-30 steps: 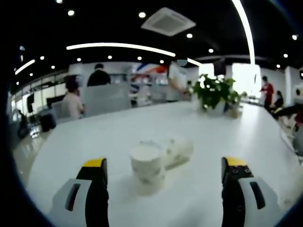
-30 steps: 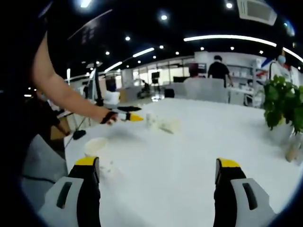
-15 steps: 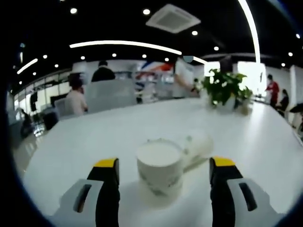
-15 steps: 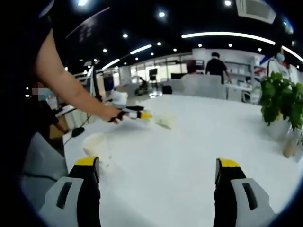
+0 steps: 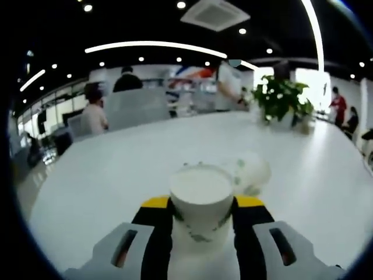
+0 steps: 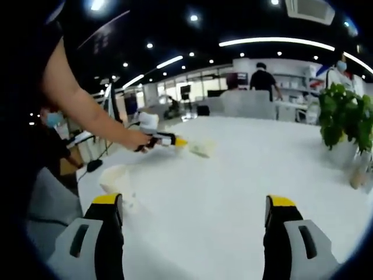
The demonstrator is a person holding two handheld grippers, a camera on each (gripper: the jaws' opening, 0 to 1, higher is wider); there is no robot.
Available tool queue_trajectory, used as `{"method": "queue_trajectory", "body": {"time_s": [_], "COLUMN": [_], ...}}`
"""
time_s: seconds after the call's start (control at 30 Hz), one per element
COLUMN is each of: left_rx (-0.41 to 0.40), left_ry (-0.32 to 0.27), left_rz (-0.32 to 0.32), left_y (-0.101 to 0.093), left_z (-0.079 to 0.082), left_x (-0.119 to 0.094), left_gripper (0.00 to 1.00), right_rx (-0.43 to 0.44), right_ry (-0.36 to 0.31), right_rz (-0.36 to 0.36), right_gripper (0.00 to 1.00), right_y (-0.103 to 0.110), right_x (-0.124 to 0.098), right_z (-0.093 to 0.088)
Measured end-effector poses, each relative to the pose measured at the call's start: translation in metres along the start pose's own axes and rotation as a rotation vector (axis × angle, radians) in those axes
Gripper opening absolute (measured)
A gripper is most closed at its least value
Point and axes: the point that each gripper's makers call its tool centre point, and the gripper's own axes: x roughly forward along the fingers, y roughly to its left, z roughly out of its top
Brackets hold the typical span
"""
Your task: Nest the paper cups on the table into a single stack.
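Left hand-held gripper (image 5: 201, 210) closed on an upright cup (image 5: 200, 201), jaws pressing its wall from both sides just under the rim, cup standing on the white tabletop (image 5: 105, 175). A second cup (image 5: 252, 173) lies on its side just behind and to the right of it, looks touching or nearly so.

Right hand-held gripper (image 6: 192, 224) hangs open above the tabletop, jaws wide apart, nothing between them. In the right gripper view a third cup (image 6: 118, 182) sits near the left jaw, tilted, blurry. Further back, the left hand-held gripper shows with the person's hand (image 6: 137, 140) at the cup pair.

Handling: thin paper cups, very light, walls soft and easy to crush or ovalise; rolled rim is the stiffest part. Grip light, on the upper wall just below the rim. The lying cup will likely roll or skid if nudged. Empty cups tip easily, and nesting needs mouths round, so no hard squeeze.
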Motion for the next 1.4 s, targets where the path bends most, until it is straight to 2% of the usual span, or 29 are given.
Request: {"method": "queue_trajectory", "body": {"time_s": [0.23, 0.73, 1.2, 1.4], "left_rx": [0.031, 0.007, -0.002, -0.007], "left_ry": [0.007, -0.042, -0.024, -0.025], "left_rz": [0.013, -0.005, -0.009, -0.030], "left_y": [0.003, 0.011, 0.019, 0.022], "left_z": [0.004, 0.043, 0.071, 0.085], "left_x": [-0.003, -0.010, -0.015, -0.018], "left_gripper": [0.38, 0.38, 0.37, 0.37], "right_rx": [-0.001, -0.054, -0.070, -0.073], "right_ry": [0.004, 0.002, -0.012, -0.013], "right_rz": [-0.005, 0.016, 0.011, 0.016], "right_gripper": [1.00, 1.00, 1.00, 1.00], "right_y": [-0.001, 0.006, 0.007, 0.009], "right_x": [0.000, 0.006, 0.006, 0.008], "right_z": [-0.001, 0.007, 0.016, 0.017]}}
